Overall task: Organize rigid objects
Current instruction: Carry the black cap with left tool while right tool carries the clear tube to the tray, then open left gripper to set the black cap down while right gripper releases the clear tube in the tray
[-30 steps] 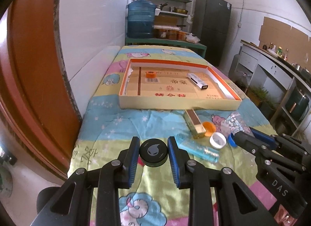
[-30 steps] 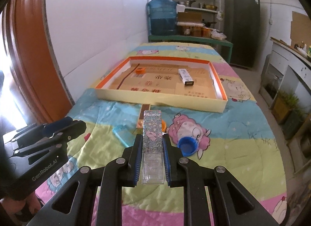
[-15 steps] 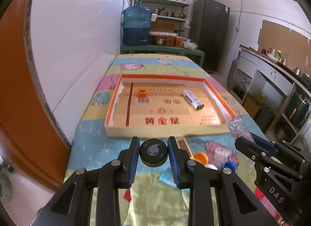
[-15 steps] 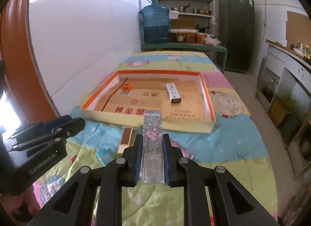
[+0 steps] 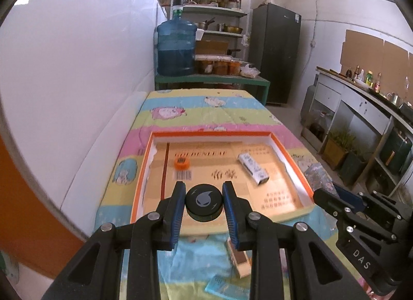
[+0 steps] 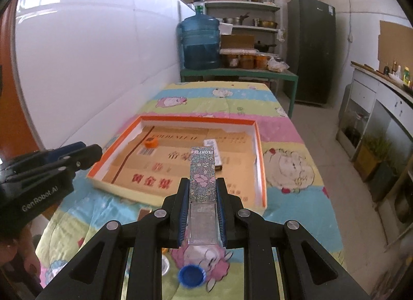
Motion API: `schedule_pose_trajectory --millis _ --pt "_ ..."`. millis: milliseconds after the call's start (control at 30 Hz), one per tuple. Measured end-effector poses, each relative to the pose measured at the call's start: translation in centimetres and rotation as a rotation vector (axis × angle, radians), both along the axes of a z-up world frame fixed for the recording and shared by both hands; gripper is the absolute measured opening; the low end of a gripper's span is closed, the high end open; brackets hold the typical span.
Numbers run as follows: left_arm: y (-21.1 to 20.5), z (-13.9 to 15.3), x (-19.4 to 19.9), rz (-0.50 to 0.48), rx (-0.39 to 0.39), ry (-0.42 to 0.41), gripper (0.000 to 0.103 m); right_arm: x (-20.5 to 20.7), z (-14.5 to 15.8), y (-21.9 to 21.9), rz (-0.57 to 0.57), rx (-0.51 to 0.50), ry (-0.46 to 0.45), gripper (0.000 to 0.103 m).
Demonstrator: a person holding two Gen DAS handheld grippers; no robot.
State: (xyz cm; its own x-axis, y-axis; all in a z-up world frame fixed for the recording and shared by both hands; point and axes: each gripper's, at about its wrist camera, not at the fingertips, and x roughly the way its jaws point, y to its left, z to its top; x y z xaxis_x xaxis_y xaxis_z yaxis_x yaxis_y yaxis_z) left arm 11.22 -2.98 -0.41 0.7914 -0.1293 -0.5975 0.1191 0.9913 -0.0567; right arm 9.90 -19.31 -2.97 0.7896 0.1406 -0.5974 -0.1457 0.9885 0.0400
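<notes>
My left gripper (image 5: 204, 203) is shut on a black round lid (image 5: 204, 205) with a grey drop logo and holds it above the near edge of the orange-rimmed cardboard tray (image 5: 289, 156). My right gripper (image 6: 201, 203) is shut on a long flowered box (image 6: 202, 178) with a clear lower part, held above the tray's near edge (image 6: 263, 171). In the tray lie an orange cap (image 5: 182, 163) and a white box (image 5: 253, 168). The right gripper shows at the right of the left wrist view (image 5: 335, 202). The left gripper shows at the left of the right wrist view (image 6: 85, 154).
On the cartoon-print cloth (image 5: 201, 109) before the tray lie a gold-brown box (image 5: 240, 261), a light blue packet (image 5: 222, 285), a blue cap (image 6: 191, 275) and a white cap (image 6: 165, 266). A white wall (image 5: 77, 67) runs along the left. A water jug (image 5: 176, 47) stands beyond the table.
Both grippers have risen and moved forward from the loose items on the cloth to the tray's near edge, each still holding its object.
</notes>
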Motion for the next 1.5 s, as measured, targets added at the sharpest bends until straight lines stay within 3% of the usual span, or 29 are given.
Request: schedule_pose_trajectory --millis 367,867,1200,1500 --pt "-1.3 0.5 5.3 -0.025 -0.007 0.028 0.030 5.2 1.2 -2.0 -0.004 -0.023 0.004 0.020" --pt "-2.5 -1.2 13.3 -0.088 -0.061 0.201 0.030 12.9 0.1 -4.0 0.050 -0.006 0.108 0.020" --pt "-4.2 -4.6 15.6 -0.071 0.028 0.247 0.030 15.7 -2.3 -3.7 0.079 -0.042 0.170 0.020" --pt "-4.1 -6.9 16.5 -0.064 0.057 0.281 0.030 17.2 -4.9 -3.3 0.091 -0.048 0.224 0.020"
